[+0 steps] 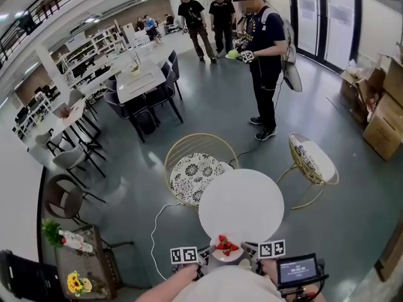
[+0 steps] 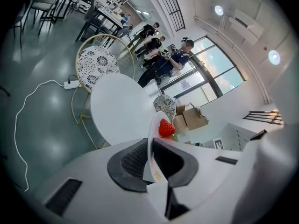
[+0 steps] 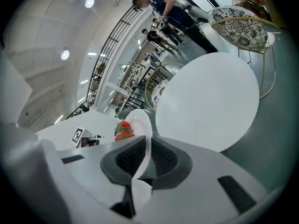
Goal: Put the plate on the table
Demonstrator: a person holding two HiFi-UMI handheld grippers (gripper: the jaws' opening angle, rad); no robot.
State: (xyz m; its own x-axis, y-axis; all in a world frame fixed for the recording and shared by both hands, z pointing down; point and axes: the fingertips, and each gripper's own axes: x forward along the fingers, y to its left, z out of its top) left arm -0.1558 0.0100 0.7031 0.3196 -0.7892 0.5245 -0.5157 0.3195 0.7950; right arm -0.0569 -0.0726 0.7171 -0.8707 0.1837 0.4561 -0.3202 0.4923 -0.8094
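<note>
A white plate with red strawberries on it hangs at the near edge of the round white table, held from both sides. My left gripper is shut on the plate's left rim; the strawberries show just beyond its jaws. My right gripper is shut on the plate's right rim, with the strawberries past the jaws. The table top lies bare ahead of the plate.
A gold wire chair with a patterned cushion stands behind the table, a second one to its right. A white cable runs on the floor at left. Three people stand further back. Cardboard boxes sit at the far right.
</note>
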